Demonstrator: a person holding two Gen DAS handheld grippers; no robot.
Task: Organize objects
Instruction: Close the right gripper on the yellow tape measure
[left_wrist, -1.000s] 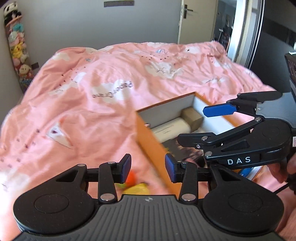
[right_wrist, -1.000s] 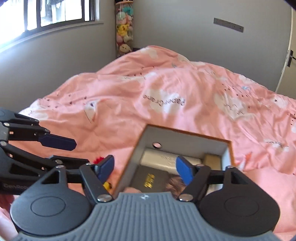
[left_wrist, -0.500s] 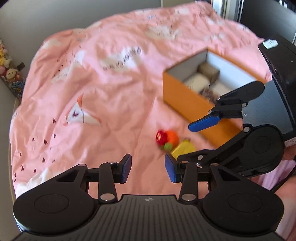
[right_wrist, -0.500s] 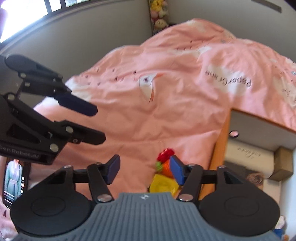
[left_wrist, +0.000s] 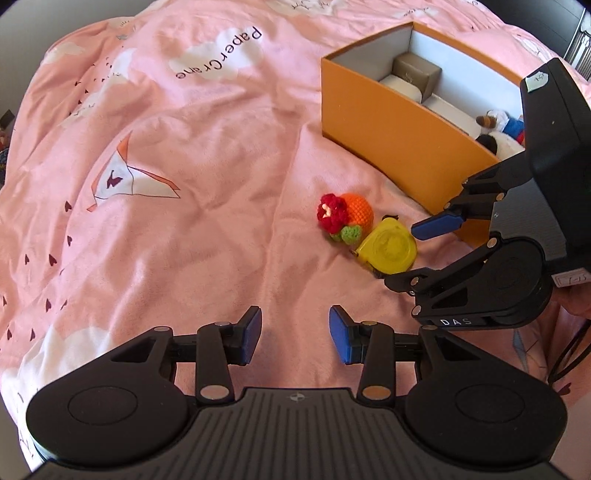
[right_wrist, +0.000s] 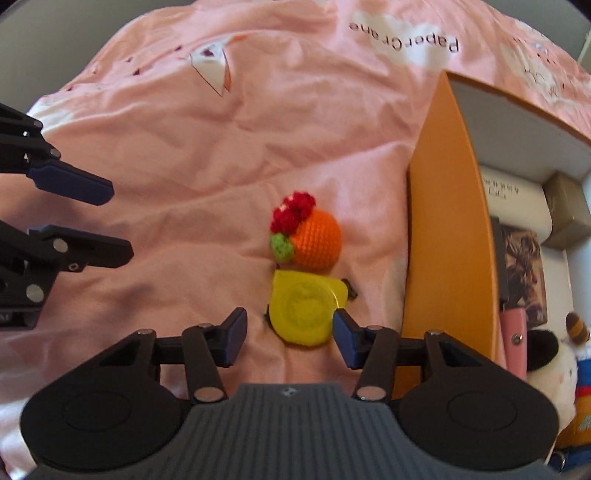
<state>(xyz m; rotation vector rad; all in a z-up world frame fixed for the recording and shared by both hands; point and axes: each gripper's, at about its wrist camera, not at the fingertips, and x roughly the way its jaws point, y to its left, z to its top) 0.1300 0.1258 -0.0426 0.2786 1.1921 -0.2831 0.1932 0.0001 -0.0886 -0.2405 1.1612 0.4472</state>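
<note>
Both grippers pointed steeply down at a pink duvet (left_wrist: 192, 229) printed with paper cranes. In the right wrist view the right gripper (right_wrist: 290, 338) hung over a yellow tape measure (right_wrist: 304, 314), its jaws having just been closing; the tape measure lay partly between the blue fingertips (right_wrist: 236, 334), the right-hand pad at its edge, though whether that pad touched it could not be told, and the left-hand pad stood clear of it with bare duvet between. Just beyond the tape measure and touching it lay a crocheted orange ball (right_wrist: 317, 240) with a red flower and a green leaf. Right of both stood an open orange box (right_wrist: 447, 229) with white inner walls, holding a white roll, a small brown carton, a dark card and a plush toy (right_wrist: 554, 365). The left gripper (left_wrist: 295, 334) hovered over bare duvet with its jaws partly spread and nothing between them, well short of the ball (left_wrist: 351, 212) and tape measure (left_wrist: 389, 249). From that view the right gripper (left_wrist: 413, 254) reached in from the right, in front of the box (left_wrist: 388, 147).
</note>
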